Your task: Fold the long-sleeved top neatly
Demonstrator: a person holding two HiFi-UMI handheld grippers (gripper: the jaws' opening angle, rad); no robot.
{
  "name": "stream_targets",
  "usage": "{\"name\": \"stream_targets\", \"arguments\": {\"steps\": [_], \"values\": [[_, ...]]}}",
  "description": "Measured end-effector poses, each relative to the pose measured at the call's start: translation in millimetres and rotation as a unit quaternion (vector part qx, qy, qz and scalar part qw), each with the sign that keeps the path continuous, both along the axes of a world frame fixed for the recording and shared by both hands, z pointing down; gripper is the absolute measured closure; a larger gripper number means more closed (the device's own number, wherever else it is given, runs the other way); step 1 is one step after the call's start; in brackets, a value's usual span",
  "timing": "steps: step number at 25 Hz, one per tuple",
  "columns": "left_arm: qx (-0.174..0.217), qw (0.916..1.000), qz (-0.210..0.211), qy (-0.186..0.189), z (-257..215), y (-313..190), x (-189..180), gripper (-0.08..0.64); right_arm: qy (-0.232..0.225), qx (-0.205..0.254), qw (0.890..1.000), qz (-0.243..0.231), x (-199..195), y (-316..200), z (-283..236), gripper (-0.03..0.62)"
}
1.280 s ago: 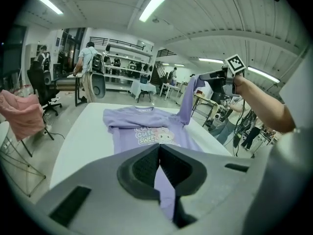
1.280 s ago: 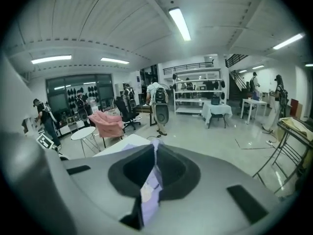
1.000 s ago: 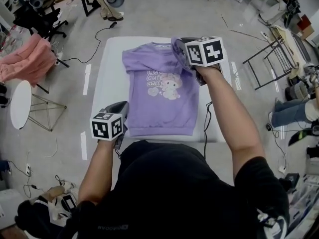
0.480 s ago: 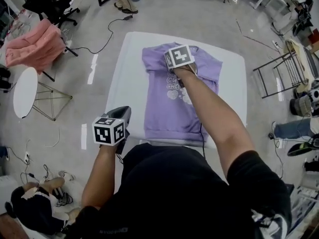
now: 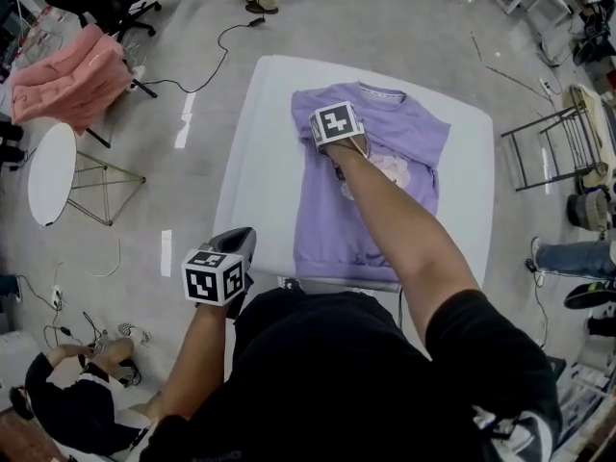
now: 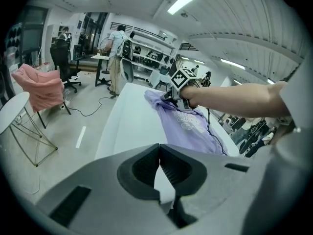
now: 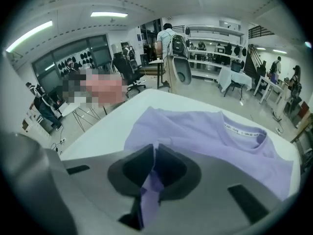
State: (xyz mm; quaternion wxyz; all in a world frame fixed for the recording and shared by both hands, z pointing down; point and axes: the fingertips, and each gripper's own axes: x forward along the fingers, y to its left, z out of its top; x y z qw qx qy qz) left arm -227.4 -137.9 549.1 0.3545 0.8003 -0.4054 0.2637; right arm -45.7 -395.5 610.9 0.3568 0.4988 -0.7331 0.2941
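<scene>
Purple sleeve (image 7: 149,190) brought over top (image 5: 385,191), frame centre: fold nearly set. Our right gripper (image 7: 154,155) just loosening, still pinching it; left gripper (image 6: 159,163) closed, empty.

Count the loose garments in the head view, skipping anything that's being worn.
2. The purple top lies spread on the white table. A pink garment is draped over something at the upper left, off the table. Clutter at the frame edges may hide more.
</scene>
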Motion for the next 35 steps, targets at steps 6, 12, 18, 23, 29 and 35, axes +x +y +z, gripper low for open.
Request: {"name": "stream_targets", "arguments": {"steps": [6,12,18,23,29,35], "values": [[-0.014,0.9999,0.005,-0.005,11.7,-0.4,-9.1,0.554,0.045,0.003,0.998,-0.033,-6.4,4.3,29.0,0.544],[0.001,0.9999,0.016,0.001,2.2,-22.8,-7.3,0.554,-0.009,-0.002,0.999,-0.039,-12.2,6.2,18.5,0.455],[0.029,0.9985,0.046,0.013,-8.1,-34.5,9.1,0.554,-0.079,0.077,0.993,-0.031,-6.6,31.2,-51.6,0.413],[0.054,0.9946,0.084,0.027,-19.5,-37.6,35.0,0.554,-0.111,0.129,0.985,-0.023,18.7,90.2,-93.1,0.466],[0.079,0.986,0.14,0.046,-31.2,-37.2,70.7,0.554,-0.106,0.168,0.98,0.007,56.1,171.7,-116.1,0.547],[0.092,0.9807,0.17,0.031,-33.2,-24.3,92.2,0.554,-0.103,0.179,0.978,0.036,99.9,250.0,-116.4,0.588]]}}
